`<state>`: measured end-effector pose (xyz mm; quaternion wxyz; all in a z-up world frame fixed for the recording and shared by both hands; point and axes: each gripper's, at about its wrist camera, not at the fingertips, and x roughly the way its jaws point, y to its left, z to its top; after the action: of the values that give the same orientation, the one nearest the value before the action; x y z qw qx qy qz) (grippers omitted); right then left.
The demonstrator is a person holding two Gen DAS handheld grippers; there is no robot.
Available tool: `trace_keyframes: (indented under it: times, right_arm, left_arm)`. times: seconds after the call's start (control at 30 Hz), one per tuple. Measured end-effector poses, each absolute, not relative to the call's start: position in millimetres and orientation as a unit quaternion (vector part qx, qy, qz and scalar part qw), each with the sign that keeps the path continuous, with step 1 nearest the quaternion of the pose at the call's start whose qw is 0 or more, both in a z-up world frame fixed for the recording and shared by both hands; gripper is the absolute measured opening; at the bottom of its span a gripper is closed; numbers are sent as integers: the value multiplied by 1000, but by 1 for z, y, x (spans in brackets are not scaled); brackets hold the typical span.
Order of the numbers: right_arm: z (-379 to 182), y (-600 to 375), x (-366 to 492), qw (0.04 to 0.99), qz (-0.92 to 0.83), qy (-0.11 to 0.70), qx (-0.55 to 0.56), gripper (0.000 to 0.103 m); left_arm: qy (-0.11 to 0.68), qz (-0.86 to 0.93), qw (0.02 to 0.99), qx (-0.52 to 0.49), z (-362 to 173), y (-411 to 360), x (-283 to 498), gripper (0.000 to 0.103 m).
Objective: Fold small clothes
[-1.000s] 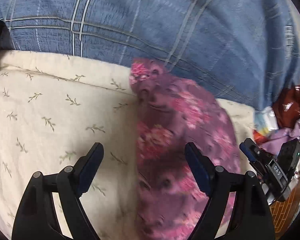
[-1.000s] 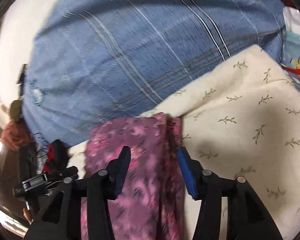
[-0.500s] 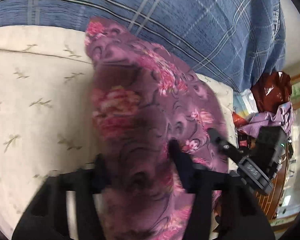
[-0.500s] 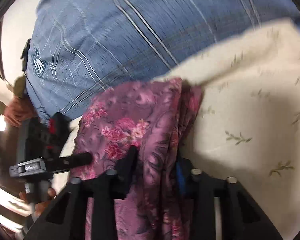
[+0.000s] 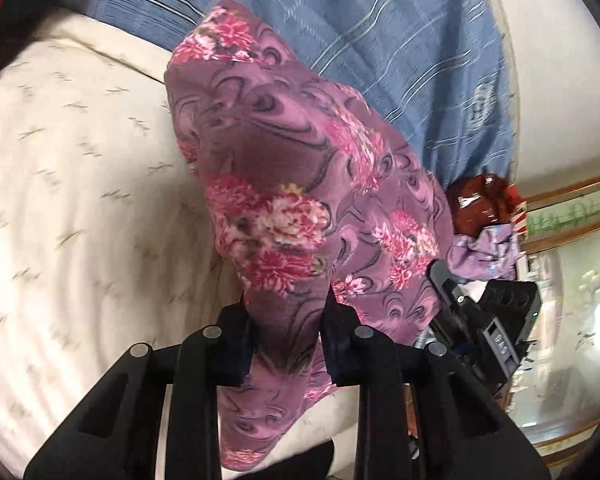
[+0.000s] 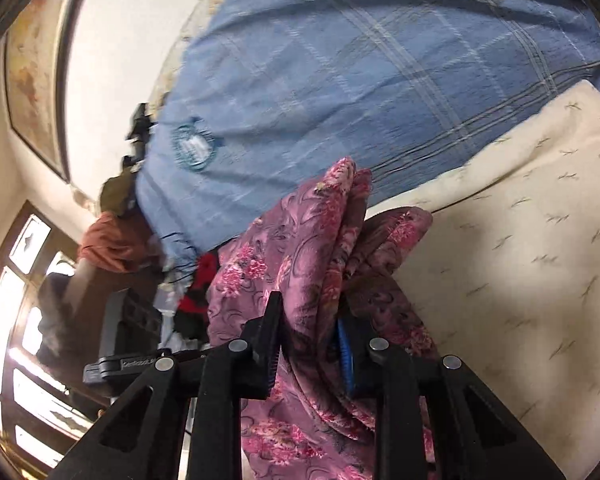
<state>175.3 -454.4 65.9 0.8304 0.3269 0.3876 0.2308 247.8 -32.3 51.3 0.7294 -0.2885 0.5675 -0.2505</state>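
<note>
A cream sheet printed with small sprigs (image 5: 80, 184) covers the bed, with a blue plaid quilt (image 6: 360, 80) heaped along its far edge. Behind rises a plain white wall (image 6: 120, 40) bearing a dark-framed picture (image 6: 32, 64). Daylight glares through a wooden-framed window (image 6: 8, 320) beyond the bed's left edge.

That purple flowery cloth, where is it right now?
The purple floral cloth hangs between both grippers, over the cream sheet, in front of the blue checked blanket.
</note>
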Motion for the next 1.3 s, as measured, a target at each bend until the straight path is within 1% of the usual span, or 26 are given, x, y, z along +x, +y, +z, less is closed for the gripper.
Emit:
trace_keyframes:
  times: [0.07,0.13,0.2,0.27,0.33,0.47,0.5,0.57,0.6,0.63,0.67,0.7,0.73,0.77,0.8,0.83,0.87,0.9,0.93,0.97,1.03,1.07,1.1,1.13,1.2,1.3]
  right_arm:
    - [77,-446,165,827,242,385,331,24]
    - [85,-438,157,816,256,383,348,24]
    - [90,-431,149,805,268,381,368,24]
    - [80,-426,145,787,265,391,397,23]
    - [59,-419,144,775,254,410,409,23]
    - [-3,-403,150,794,185,457,355,23]
    - [-15,-400,152,804,159,471,325,23]
    - [-35,-391,156,829,108,499,229,25]
    - [-36,-390,156,836,104,497,209,20]
    - [-31,-391,154,844,101,486,203,27]
    - [-22,-392,153,853,104,469,203,26]
    - [-12,-391,154,859,122,450,210,26]
    - [-5,-389,157,862,138,437,216,28]
    - [1,-386,163,863,156,426,224,30]
    - [3,-381,170,859,174,422,233,39]
    - [2,-375,180,853,184,427,239,47]
    - [-1,-368,191,850,178,436,237,47]
    - [-7,-362,199,846,172,448,231,46]
    - [-13,-354,209,839,175,464,223,26]
    - [-13,-346,214,841,181,467,207,10]
    - [-1,-341,210,863,185,432,184,8]
    - [0,-342,209,867,177,428,184,8]
    - [-6,-346,212,867,164,435,181,7]
    - [-19,-348,218,862,146,454,171,6]
    - [-44,-353,226,844,134,491,171,7]
    - [-28,-364,216,851,134,468,199,18]
  left_arm:
    - [570,-251,726,-293,62,-18,235,25]
    - [574,-247,725,-291,65,-18,226,25]
    - [576,-242,722,-296,64,-3,224,26]
    - [581,-221,725,-296,50,3,229,26]
    - [582,-197,738,-280,33,4,234,32]
    - [610,-132,743,-244,-23,4,249,34]
    - [616,-127,739,-240,-33,5,253,43]
    - [612,-142,732,-262,-35,11,254,44]
    - [604,-148,739,-260,-29,12,254,44]
    - [584,-148,759,-245,-16,14,251,44]
    - [564,-146,778,-233,-6,20,247,44]
    - [540,-145,800,-220,8,20,244,50]
    - [522,-145,813,-212,18,18,244,62]
    - [510,-142,823,-205,25,14,247,67]
    - [508,-140,827,-197,26,10,252,71]
    - [509,-139,829,-187,22,7,256,71]
    - [518,-133,826,-176,15,1,265,71]
    - [531,-127,821,-169,8,2,272,70]
    - [535,-127,818,-167,2,3,278,70]
    - [533,-121,822,-160,-1,0,282,70]
    - [517,-81,844,-114,-9,-3,289,71]
    - [517,-72,847,-95,-18,-7,295,73]
    - [530,-66,841,-87,-33,-10,304,74]
    - [544,-67,830,-104,-46,-7,312,77]
    - [541,-66,828,-130,-48,6,316,76]
    - [545,-78,820,-158,-34,19,308,73]
